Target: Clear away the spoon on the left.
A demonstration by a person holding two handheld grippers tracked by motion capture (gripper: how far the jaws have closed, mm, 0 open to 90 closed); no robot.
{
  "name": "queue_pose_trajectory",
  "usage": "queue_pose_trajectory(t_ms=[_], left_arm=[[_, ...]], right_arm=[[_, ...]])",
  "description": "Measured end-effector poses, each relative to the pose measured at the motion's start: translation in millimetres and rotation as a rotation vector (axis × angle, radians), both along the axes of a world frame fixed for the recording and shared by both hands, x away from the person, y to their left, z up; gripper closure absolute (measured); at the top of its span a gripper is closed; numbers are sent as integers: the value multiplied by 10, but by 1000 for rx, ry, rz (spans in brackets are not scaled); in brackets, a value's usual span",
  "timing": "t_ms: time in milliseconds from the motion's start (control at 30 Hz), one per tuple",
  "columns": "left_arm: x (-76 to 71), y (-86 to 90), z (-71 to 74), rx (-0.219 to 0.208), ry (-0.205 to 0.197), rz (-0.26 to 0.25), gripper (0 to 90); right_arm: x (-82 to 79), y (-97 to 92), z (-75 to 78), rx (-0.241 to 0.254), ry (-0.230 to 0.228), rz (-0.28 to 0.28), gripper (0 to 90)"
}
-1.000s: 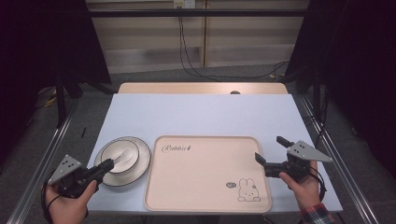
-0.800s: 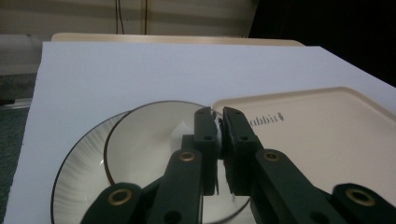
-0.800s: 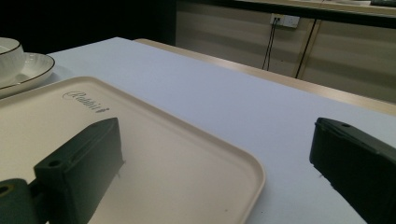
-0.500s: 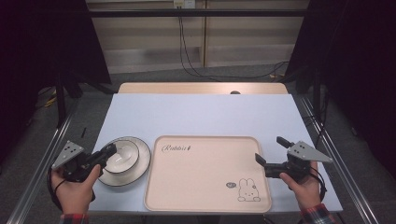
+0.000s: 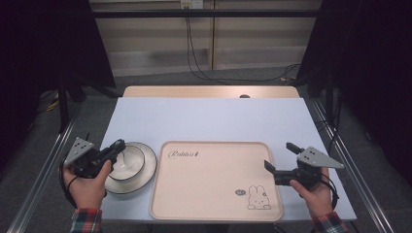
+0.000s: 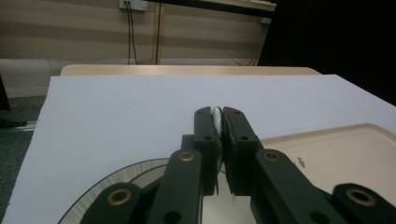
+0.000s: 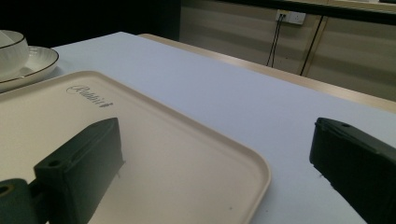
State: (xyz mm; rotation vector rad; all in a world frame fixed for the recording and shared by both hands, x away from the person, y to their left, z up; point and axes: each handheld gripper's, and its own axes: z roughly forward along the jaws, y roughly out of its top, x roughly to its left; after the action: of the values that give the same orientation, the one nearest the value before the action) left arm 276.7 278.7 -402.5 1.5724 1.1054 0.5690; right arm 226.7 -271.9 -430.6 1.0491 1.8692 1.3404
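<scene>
The bowl [image 5: 125, 162] is sitting on a plate [image 5: 145, 167] near the table's [image 5: 204, 119] front left corner, just left of the tray [image 5: 214, 182]. The left gripper [image 5: 115, 147] is pinching the bowl's rim. The right gripper [image 5: 281, 158] is hovering wide open and empty over the tray's right edge.

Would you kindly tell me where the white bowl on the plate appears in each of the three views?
High view: the bowl sits at lower left, its rim pinched by the left gripper.
Left gripper view: a sliver of the bowl's rim shows at centre, between the closed jaws.
Right gripper view: the bowl is at the far upper left edge.
Shared landmark: the cream tray.
</scene>
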Motion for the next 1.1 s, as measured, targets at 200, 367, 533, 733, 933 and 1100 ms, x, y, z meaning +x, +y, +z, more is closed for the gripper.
queue_pose_trajectory(t_ms=[200,367,533,733,933,1100], left_arm=[[74,-31,-54,-2,-6,7,846],[88,-39,-97,9,-9,11,842],[96,-46,-143,5,-14,20,842],[111,-48,-176,8,-10,21,845],[126,-48,-220,2,0,29,851],[142,-59,-221,2,4,25,853]], right_arm=[[-3,7,-8,-6,2,6,20],[-5,2,-5,-5,3,1,20],[-4,4,-6,-2,2,4,20],[-1,10,-12,-5,2,2,20],[-2,11,-12,-6,1,3,20],[-2,10,-14,-5,2,4,20]])
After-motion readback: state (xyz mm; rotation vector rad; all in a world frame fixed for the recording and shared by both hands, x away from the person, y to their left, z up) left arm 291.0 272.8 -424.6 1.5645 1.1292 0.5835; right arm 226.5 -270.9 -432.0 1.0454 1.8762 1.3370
